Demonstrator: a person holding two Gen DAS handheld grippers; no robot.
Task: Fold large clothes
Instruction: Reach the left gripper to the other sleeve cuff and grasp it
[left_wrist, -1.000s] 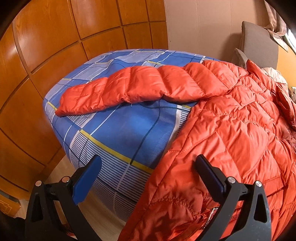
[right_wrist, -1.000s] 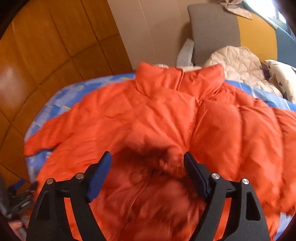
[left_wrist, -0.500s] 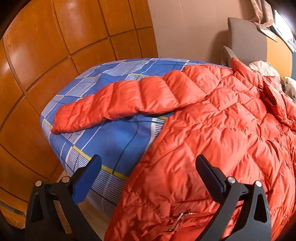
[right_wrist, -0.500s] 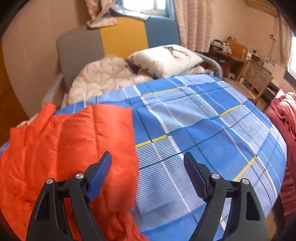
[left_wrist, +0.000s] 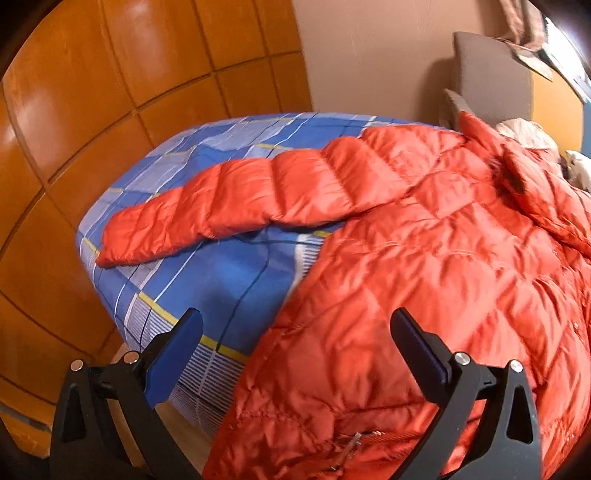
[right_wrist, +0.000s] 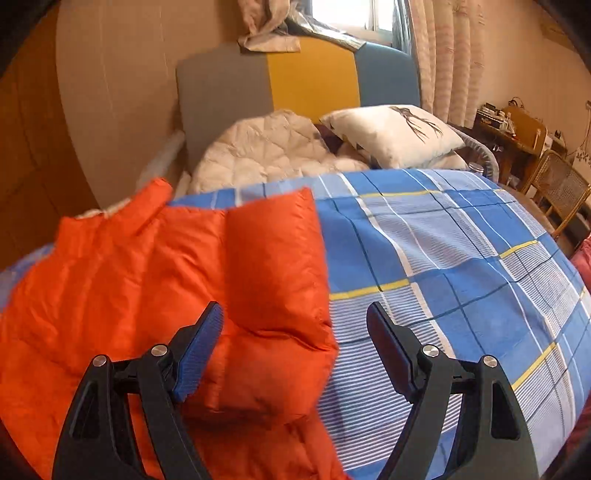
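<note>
Jacket (left_wrist: 424, 266) below left tool (left_wrist: 295, 341), apparently untouched.

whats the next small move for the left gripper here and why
Probably reach the left gripper forward and left to the cuff of the outstretched sleeve, to fold it in over the jacket body. Both grippers are open and empty. In the right wrist view the other sleeve already lies folded onto the jacket, while this one still stretches across the blue plaid sheet.

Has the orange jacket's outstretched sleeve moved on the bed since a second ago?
No. The sleeve lies across the same blue checked sheet, cuff near the bed's corner.
</note>
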